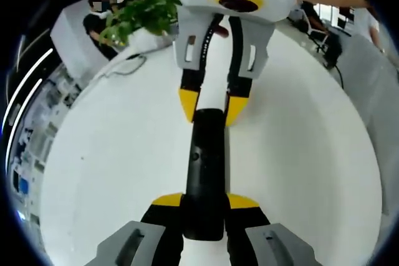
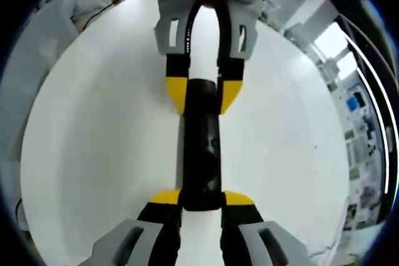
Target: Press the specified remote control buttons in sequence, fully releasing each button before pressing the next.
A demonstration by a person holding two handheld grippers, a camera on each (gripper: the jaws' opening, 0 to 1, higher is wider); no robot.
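Two claws were on the black remote control point(image 1: 204, 172) at once, one at each end, so it bridged them above the white surface point(image 1: 112, 154). In the left gripper view, the left claw point(image 1: 204, 202) pinched the near end at 6 o'clock, yellow tips tight against both sides, while the right claw point(image 1: 212, 105) came in from 12 o'clock and pinched the far end. The right gripper view mirrored it: right claw point(image 2: 201, 200) clamped at 6, the left one at 12.

Progress-wise, I'd say it was still at the holding stage. No tip was resting on a button; both were on the edges. The buttons were too blurry to tell whether any had been pressed, so the whole sequence looked left to do. A potted plant point(image 1: 143, 14) sat at 11 o'clock.
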